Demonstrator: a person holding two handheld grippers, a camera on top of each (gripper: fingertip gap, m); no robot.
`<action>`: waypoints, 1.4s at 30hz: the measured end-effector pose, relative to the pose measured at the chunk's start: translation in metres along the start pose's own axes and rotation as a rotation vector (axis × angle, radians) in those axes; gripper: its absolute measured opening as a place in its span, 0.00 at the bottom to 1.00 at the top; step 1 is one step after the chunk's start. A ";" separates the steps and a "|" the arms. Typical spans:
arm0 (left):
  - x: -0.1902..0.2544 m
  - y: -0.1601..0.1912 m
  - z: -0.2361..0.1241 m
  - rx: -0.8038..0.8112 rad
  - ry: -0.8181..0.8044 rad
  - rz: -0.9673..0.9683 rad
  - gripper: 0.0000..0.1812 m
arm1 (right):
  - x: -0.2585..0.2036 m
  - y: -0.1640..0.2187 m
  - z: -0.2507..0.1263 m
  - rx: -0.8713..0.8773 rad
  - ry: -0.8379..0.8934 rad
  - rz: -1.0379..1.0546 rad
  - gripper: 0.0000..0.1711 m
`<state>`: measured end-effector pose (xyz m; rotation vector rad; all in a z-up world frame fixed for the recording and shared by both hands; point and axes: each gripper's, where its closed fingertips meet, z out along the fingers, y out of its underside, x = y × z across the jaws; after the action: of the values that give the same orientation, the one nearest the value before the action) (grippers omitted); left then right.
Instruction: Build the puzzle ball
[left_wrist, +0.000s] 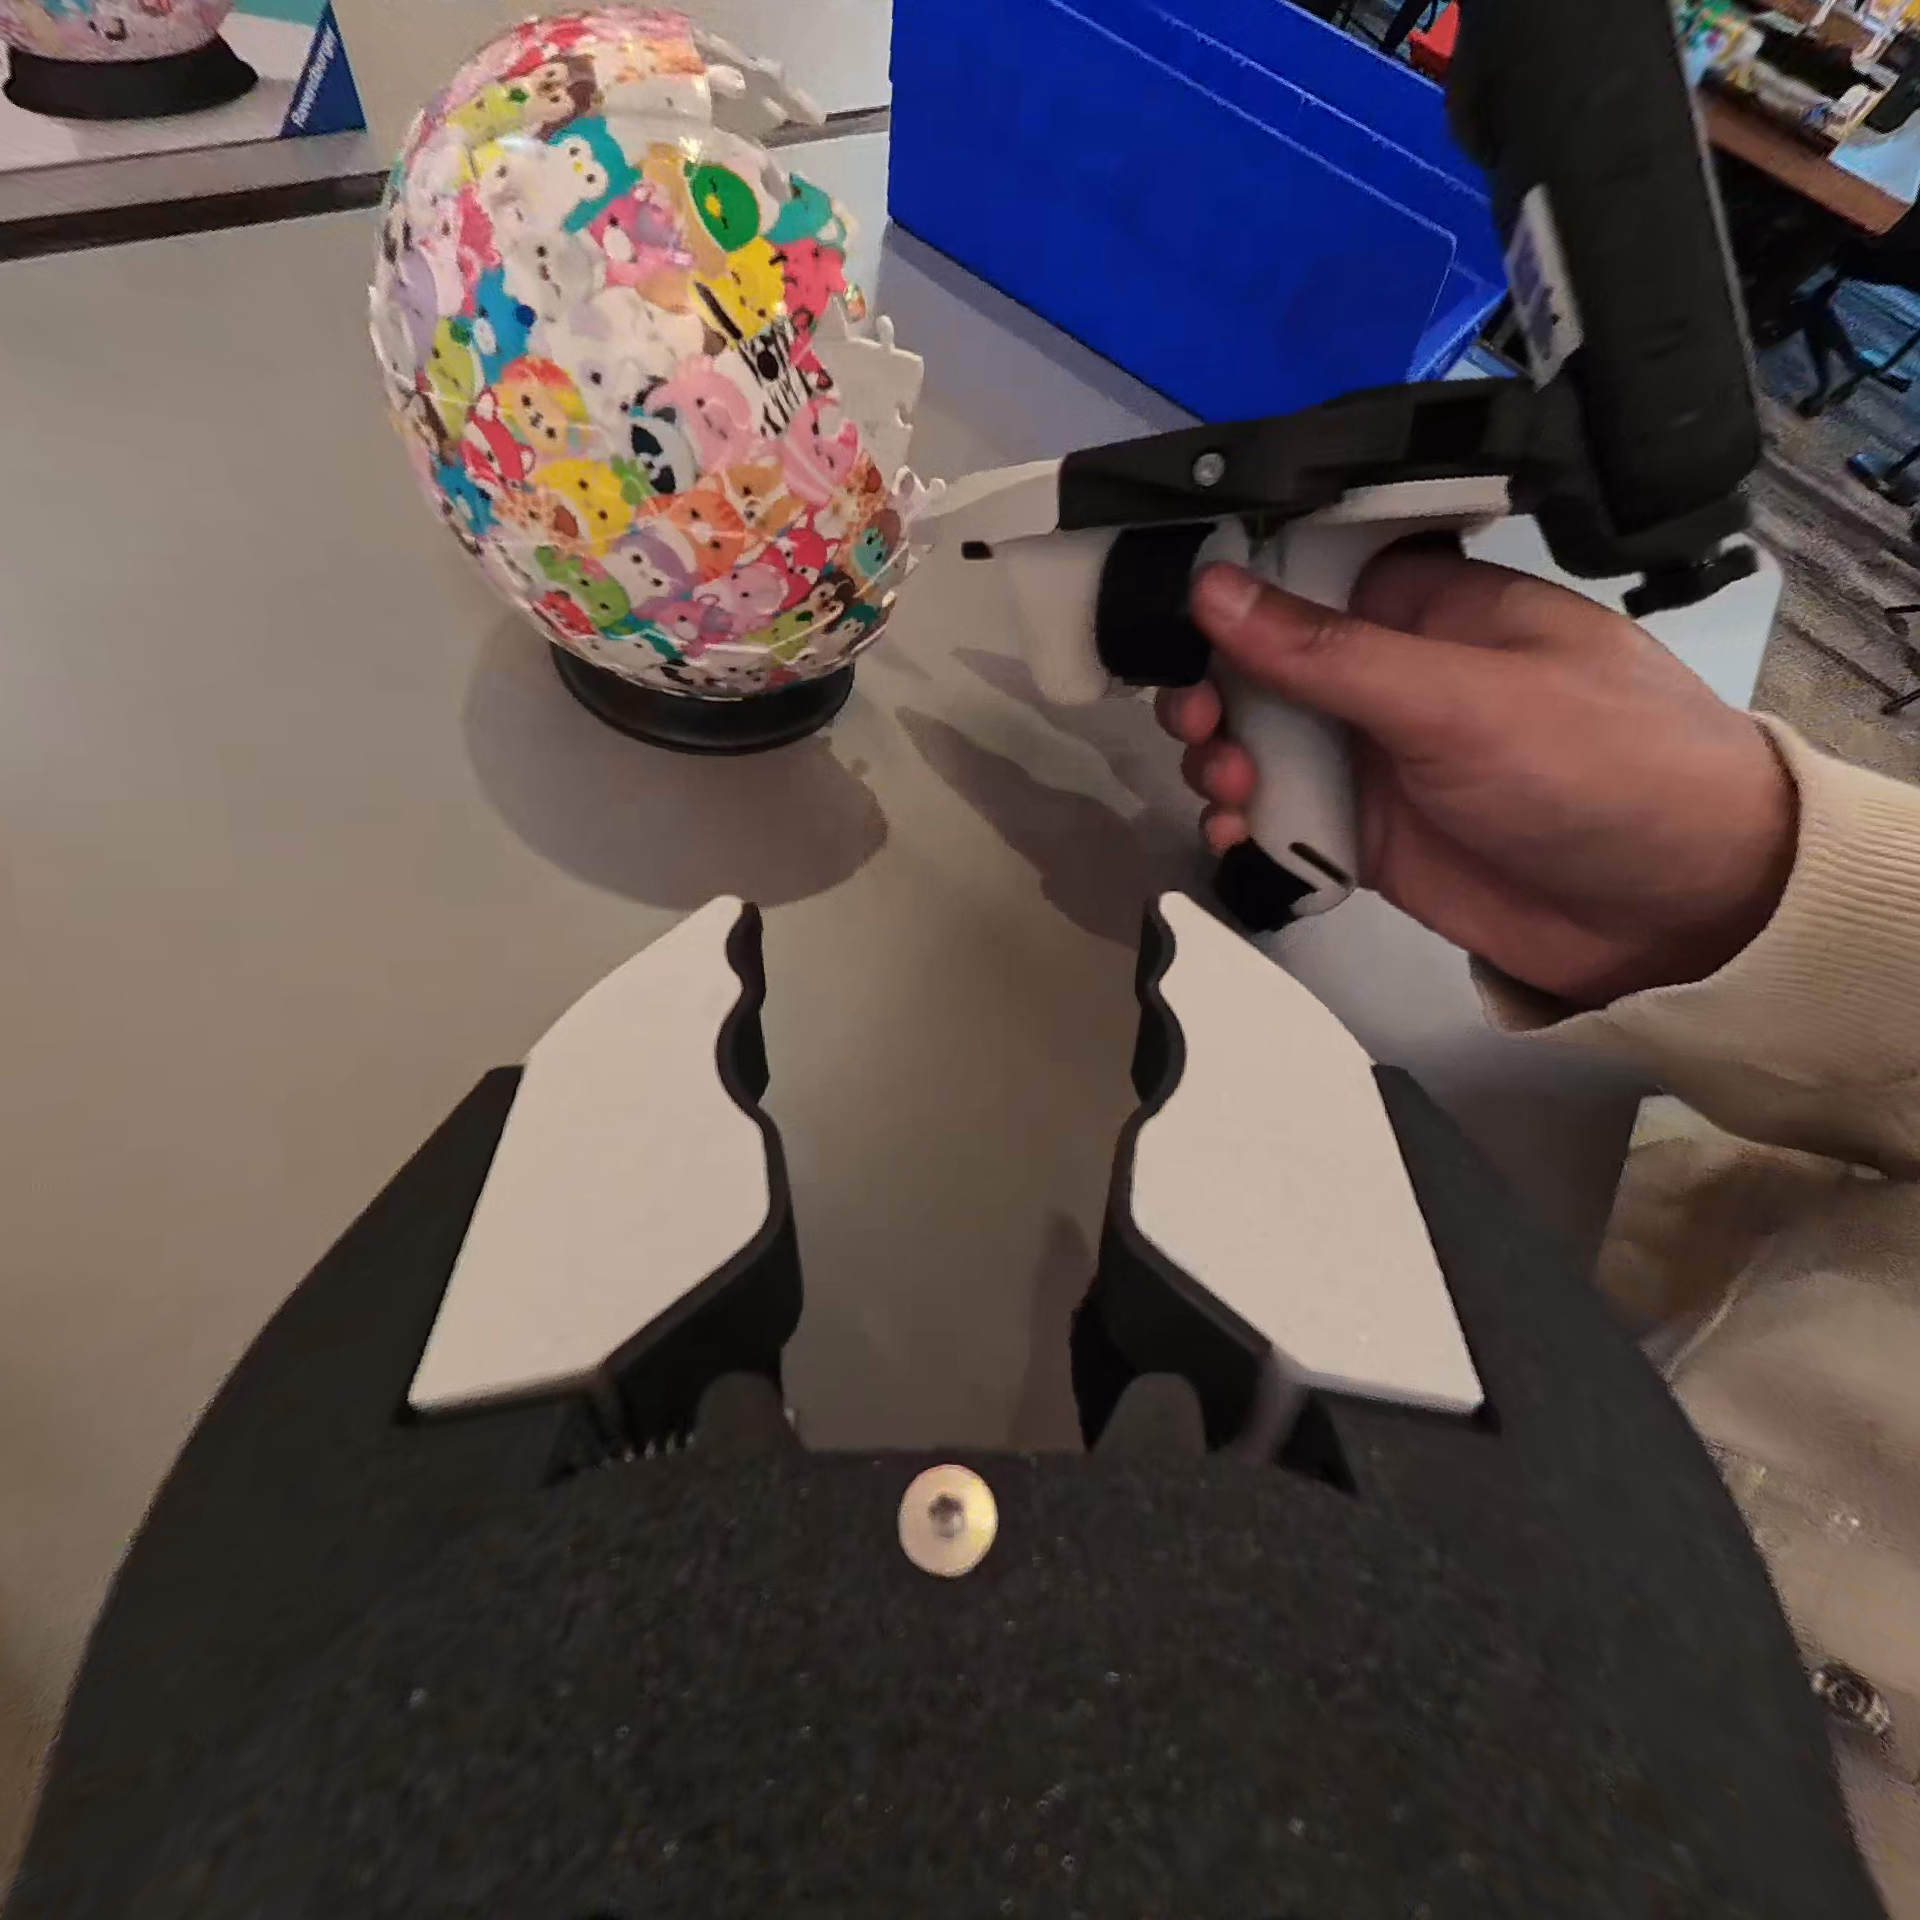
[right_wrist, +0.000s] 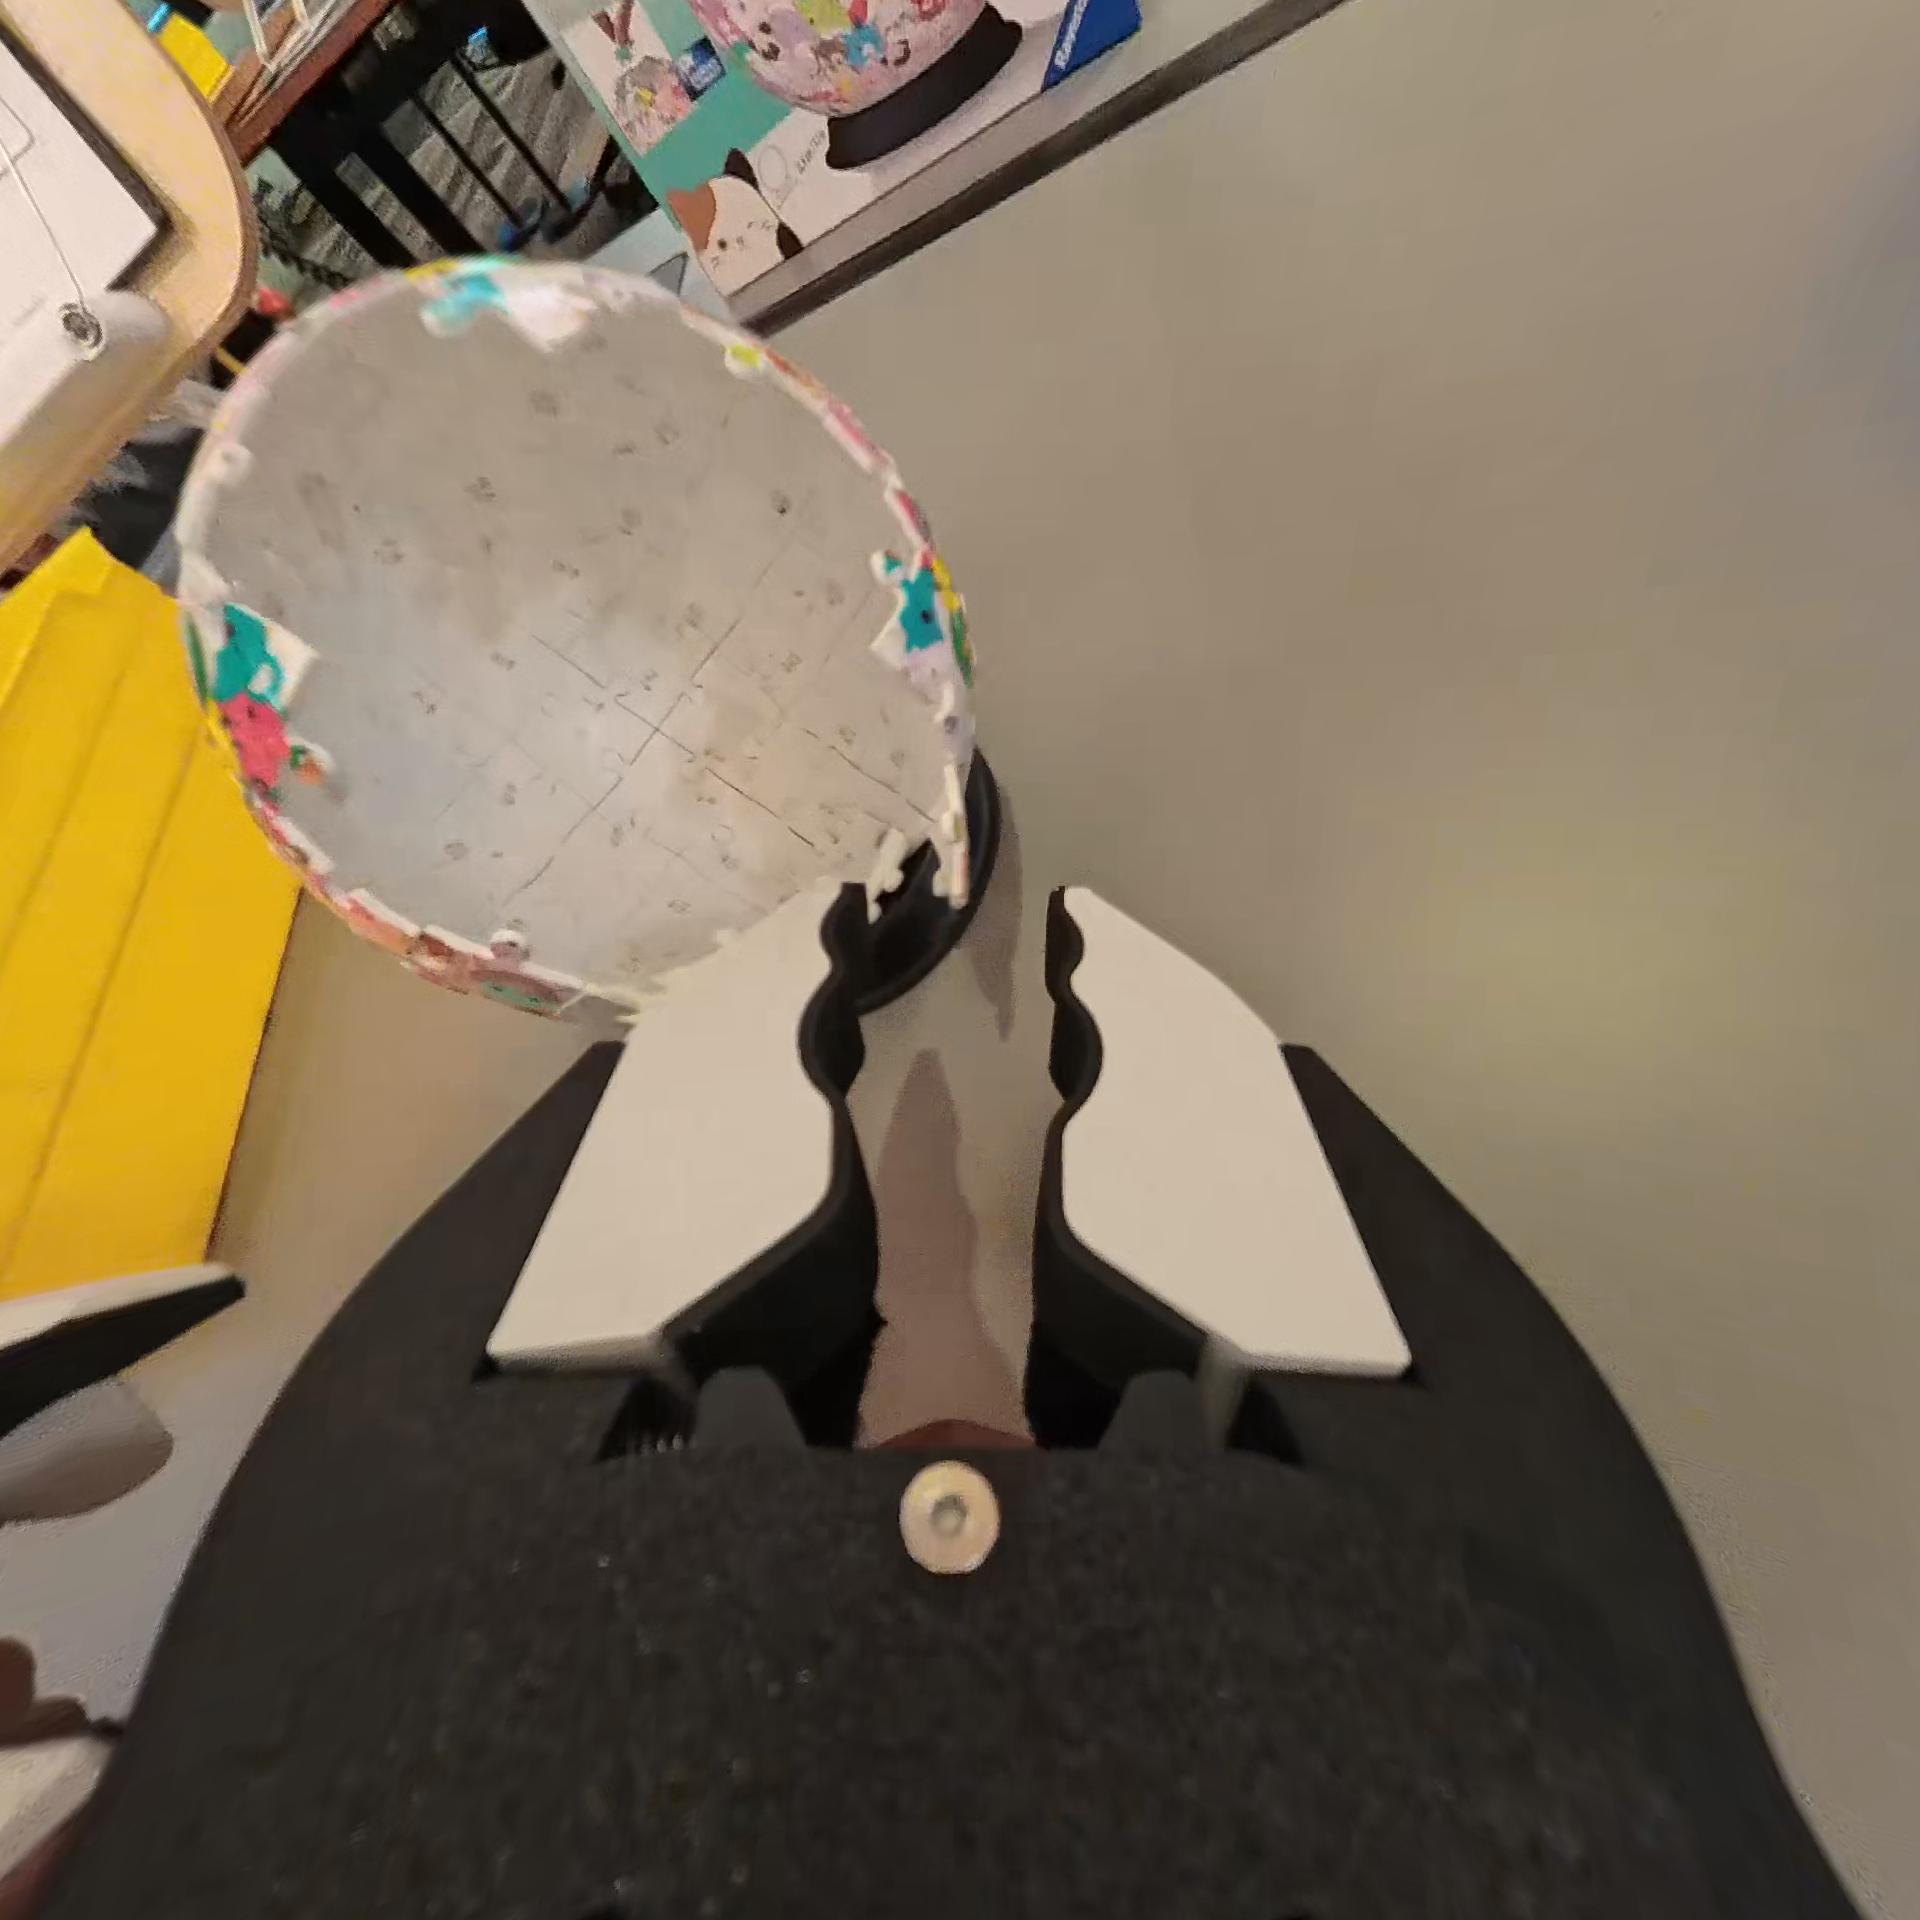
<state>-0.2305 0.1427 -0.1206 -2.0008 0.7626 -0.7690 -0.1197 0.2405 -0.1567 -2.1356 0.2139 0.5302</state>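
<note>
The half-built puzzle ball (left_wrist: 634, 395) is a colourful shell of cartoon animals. It stands tilted on a black stand (left_wrist: 707, 712) on the grey table. My left gripper (left_wrist: 951, 914) is open and empty, held back from the ball. A hand holds my right gripper (left_wrist: 951, 520), whose tip is at the ball's jagged open rim on the right. In the right wrist view the ball (right_wrist: 571, 644) shows its white inside. My right gripper (right_wrist: 956, 914) is open and holds nothing, its left fingertip (right_wrist: 821, 935) just under the rim beside the stand (right_wrist: 982, 821).
A blue bin (left_wrist: 1195, 208) stands behind the ball on the right. The puzzle's box (left_wrist: 156, 83) lies at the back left and also shows in the right wrist view (right_wrist: 852, 114). A yellow bin (right_wrist: 104, 883) is beyond the ball. A sleeved arm (left_wrist: 1714, 987) reaches in from the right. Some 15 centimeters of space lies between my two pairs of fingers.
</note>
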 end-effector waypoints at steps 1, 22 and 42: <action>-0.001 0.001 -0.002 0.001 0.007 -0.011 0.38 | -0.002 0.003 0.004 -0.006 0.004 0.019 0.19; -0.001 -0.002 -0.007 0.035 0.140 -0.162 0.38 | -0.014 0.007 0.017 0.004 -0.001 0.071 0.14; 0.002 0.001 -0.005 0.018 0.141 -0.149 0.37 | -0.013 0.007 0.015 -0.005 -0.044 0.065 0.14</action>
<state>-0.2331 0.1381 -0.1188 -2.0195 0.6890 -1.0088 -0.1386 0.2481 -0.1640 -2.1249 0.2580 0.6158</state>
